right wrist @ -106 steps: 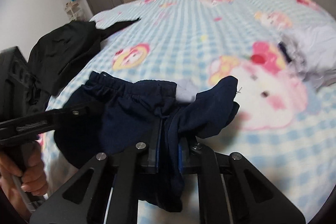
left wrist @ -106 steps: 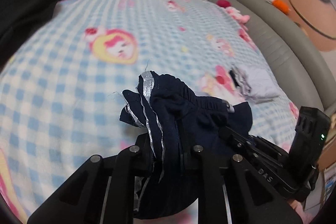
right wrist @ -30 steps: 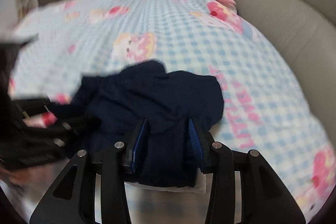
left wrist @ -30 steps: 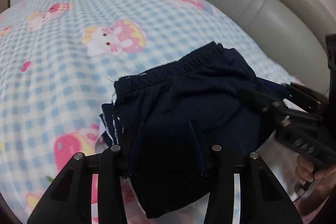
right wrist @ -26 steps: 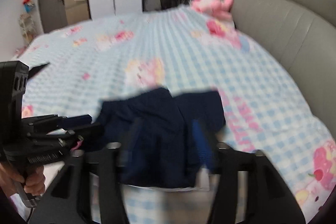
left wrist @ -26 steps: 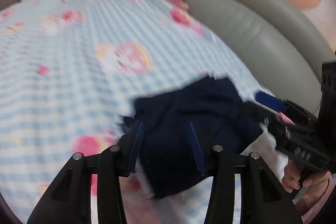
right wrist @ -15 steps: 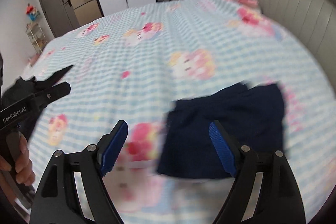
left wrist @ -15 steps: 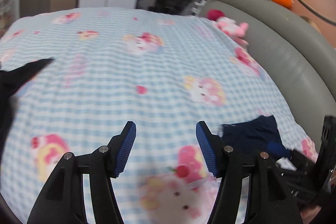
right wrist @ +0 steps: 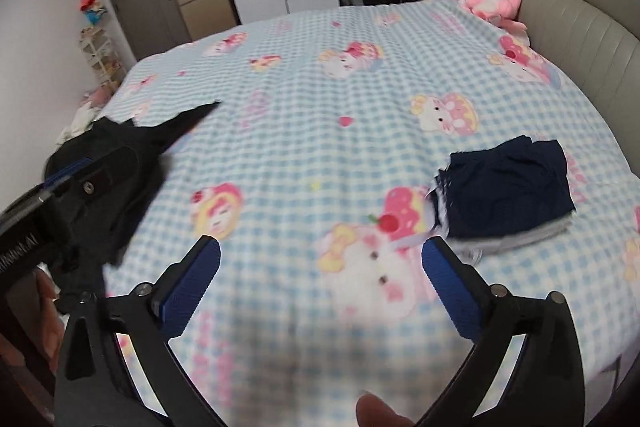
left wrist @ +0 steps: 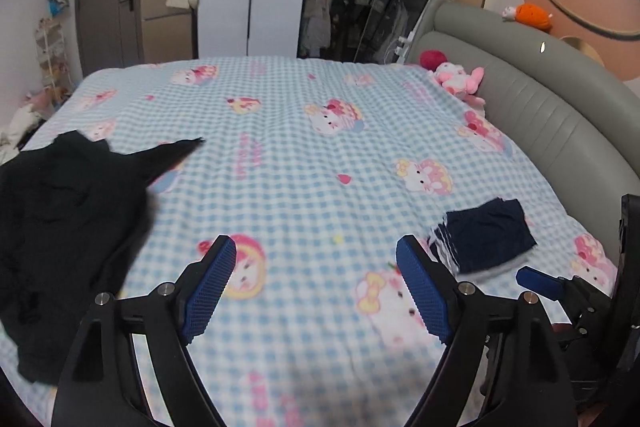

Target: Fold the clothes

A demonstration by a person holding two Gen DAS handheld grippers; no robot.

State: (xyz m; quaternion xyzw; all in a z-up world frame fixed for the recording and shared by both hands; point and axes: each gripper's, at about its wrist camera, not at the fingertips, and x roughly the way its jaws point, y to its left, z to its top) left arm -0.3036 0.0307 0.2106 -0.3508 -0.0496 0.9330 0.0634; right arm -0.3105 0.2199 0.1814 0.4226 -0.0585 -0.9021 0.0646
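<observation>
Counting two garments on the bed (left wrist: 304, 155) right now: one folded navy shorts (left wrist: 486, 233) and one loose black garment (left wrist: 60, 211), plus one pink plush toy (left wrist: 458, 79) up by the grey headboard (left wrist: 552, 107).

Both grippers hang above the checked blanket with nothing between their blue pads. The left gripper (left wrist: 316, 283) has its jaws spreading wide, still opening, and empty. The right gripper (right wrist: 320, 283) is the same story, jaws opening, released, bare blanket between them.

The navy shorts lie flat ahead and to the right of both grippers, just past the right fingertip in each wrist view. In the right wrist view (right wrist: 506, 193) the folded bundle's long axis runs across the picture, the gathered waistband toward the headboard side and the white-striped edges facing the left, toward the gripper. The black garment sprawls well off to the left of the left gripper, one pointed corner reaching toward the middle of the bed.

Big change from a second ago: then both grippers were clamped on the shorts, which filled the view. Now the shorts are let go and lie small on the bed.
</observation>
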